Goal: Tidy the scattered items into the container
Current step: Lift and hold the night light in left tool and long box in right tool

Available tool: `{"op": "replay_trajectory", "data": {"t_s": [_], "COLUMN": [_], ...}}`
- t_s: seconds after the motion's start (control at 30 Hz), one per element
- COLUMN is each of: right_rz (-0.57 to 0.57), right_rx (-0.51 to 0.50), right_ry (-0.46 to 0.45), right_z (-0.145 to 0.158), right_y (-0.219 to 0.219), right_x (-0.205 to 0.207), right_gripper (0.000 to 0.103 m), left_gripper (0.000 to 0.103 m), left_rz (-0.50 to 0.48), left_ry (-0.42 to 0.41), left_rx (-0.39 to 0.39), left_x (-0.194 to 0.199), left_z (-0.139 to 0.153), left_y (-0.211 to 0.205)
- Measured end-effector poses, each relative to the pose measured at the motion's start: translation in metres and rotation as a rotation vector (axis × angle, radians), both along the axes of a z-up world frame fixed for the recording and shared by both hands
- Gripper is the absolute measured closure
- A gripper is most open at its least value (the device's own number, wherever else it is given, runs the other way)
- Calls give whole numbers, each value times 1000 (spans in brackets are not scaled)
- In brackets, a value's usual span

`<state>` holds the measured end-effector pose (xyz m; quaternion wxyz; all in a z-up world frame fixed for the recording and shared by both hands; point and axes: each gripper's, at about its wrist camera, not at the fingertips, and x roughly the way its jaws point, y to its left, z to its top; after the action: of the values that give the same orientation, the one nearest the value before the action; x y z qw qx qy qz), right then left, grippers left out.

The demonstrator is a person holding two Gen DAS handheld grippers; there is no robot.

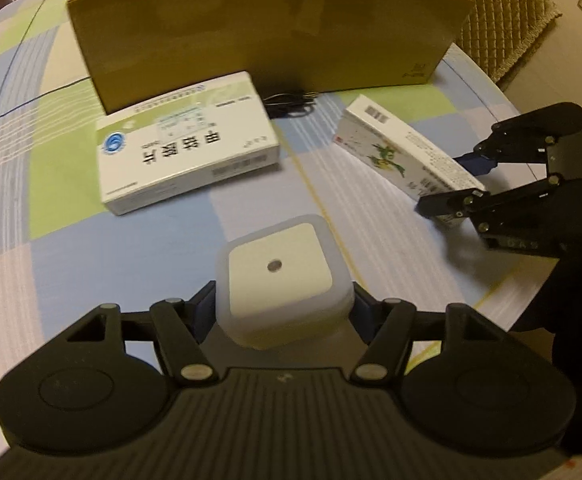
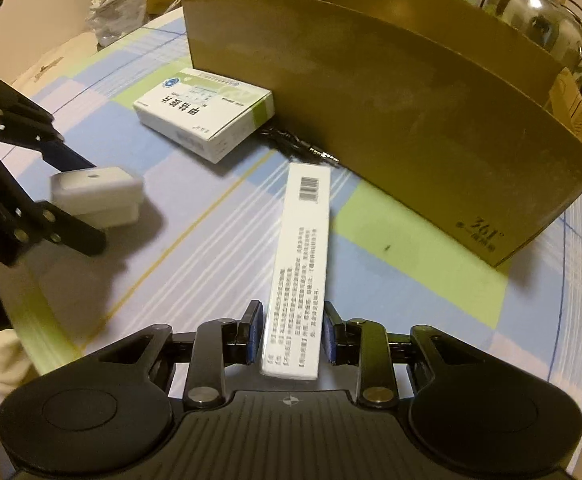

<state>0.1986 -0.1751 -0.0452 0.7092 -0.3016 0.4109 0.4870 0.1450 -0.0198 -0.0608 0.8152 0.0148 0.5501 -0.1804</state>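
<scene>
My left gripper (image 1: pixel 283 304) is shut on a white square block with a small round dot on top (image 1: pixel 279 276), held just above the checked tablecloth; the right wrist view shows that block (image 2: pixel 95 196) in the left gripper (image 2: pixel 91 204). A long white carton with a barcode (image 2: pixel 297 272) lies between the fingers of my right gripper (image 2: pixel 291 320). A thin gap shows at the left pad (image 2: pixel 254 332), so the jaws stand open around it. In the left wrist view the carton (image 1: pixel 395 148) stands on its long edge beside the right gripper (image 1: pixel 447 184). The open cardboard box (image 1: pixel 251 32) (image 2: pixel 411 120) stands behind.
A green and white medicine box (image 1: pixel 183 140) (image 2: pixel 207 112) lies flat by the cardboard box's front wall. A black cable (image 1: pixel 291 102) (image 2: pixel 303 148) is bunched at its foot. A steel kettle (image 2: pixel 543 20) and a plastic bag (image 2: pixel 119 8) sit beyond. The round table's edge (image 1: pixel 503 292) curves close by.
</scene>
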Motion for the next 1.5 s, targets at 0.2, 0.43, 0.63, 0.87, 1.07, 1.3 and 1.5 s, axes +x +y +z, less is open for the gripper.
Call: {"op": "replay_trajectory", "data": {"t_s": [0.2, 0.43, 0.63, 0.87, 1.07, 1.3, 1.5], "right_rz": [-19, -34, -41, -62, -66, -52, -46], "right_rx": [31, 43, 46, 56, 71, 69, 47], "right_ry": [-5, -14, -14, -12, -7, 5, 8], "right_z": [7, 5, 1, -1, 1, -3, -5], "right_y": [2, 4, 4, 4, 6, 18, 23], "right_x": [7, 11, 10, 14, 17, 18, 15], "right_gripper": [49, 49, 49, 49, 49, 49, 80], "left_gripper": [32, 32, 32, 38, 39, 39, 39], "left_rz": [-8, 8, 105, 202, 189, 197, 196], "left_ry": [-11, -46, -66, -82, -121, -132, -129], "left_rx": [7, 18, -19, -49, -26, -29, -29], "left_x": [5, 10, 4, -2, -7, -8, -11], "left_z": [3, 5, 3, 1, 6, 9, 9], "left_y": [-7, -6, -3, -4, -10, -6, -3]}}
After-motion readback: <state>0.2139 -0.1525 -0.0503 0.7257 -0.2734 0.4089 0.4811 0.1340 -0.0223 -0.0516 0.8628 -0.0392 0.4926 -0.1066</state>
